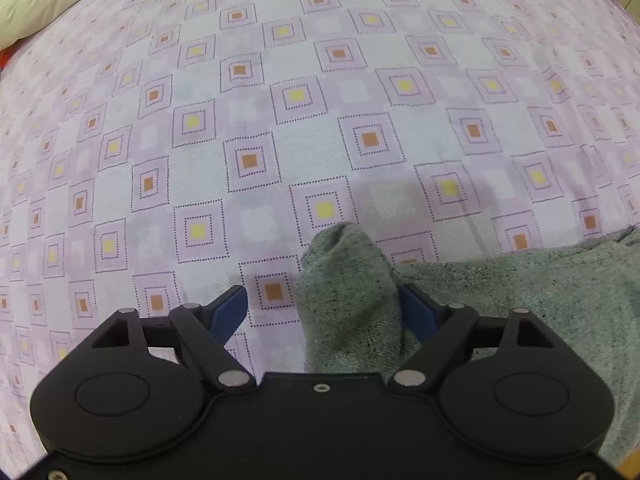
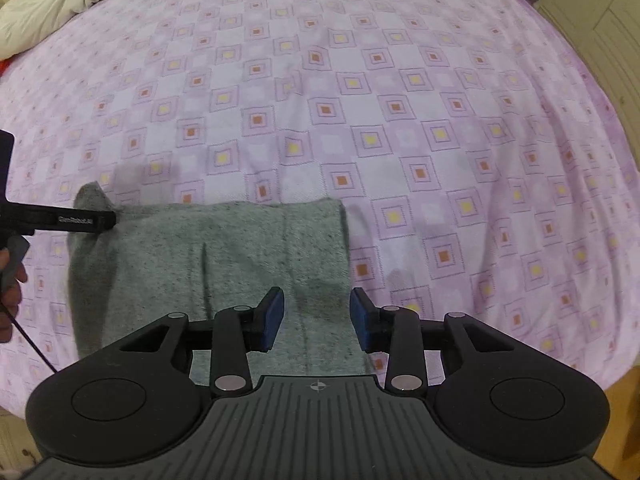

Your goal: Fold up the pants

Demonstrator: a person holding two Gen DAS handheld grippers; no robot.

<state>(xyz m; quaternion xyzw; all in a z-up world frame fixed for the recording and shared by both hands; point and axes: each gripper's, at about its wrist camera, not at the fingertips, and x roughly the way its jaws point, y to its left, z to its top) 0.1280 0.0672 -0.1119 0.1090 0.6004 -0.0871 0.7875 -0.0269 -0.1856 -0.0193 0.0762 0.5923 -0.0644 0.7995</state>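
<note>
Down over the pants (image 2: 224, 256), both grippers point steeply at the bedsheet (image 2: 400, 80).

Left gripper (image 1: 324, 312): jaws released, standing wide. A raised, bunched corner of the pants sits between the blue pads (image 1: 228, 312); the cloth lies against the right-hand pad, clear of the left-hand one, not pinched. From the right wrist view this gripper (image 2: 108, 218) reaches in at the pants' left end, its tip over the peaked corner; a hand (image 2: 10, 280) grips its handle.

Right gripper (image 2: 317, 322): jaws partly apart, nothing clamped. Blue pads (image 2: 272, 320) hang above the pants' near right part, one over the cloth, the other about at its right edge. Whether they graze the fabric I cannot tell.

Pants: grey, speckled knit, folded into a rough rectangle lying flat on the bedsheet at its near edge. Far edge fairly straight, right end squared, left end lifted into a small peak. A lengthwise seam or crease runs through the middle.

Bedsheet: lilac with nested squares, yellow and orange centres. Cream bedding (image 2: 48, 4) lies beyond the pants, at the far left.

Writing: white lettering on the left gripper's finger, too blurred to read surely.
</note>
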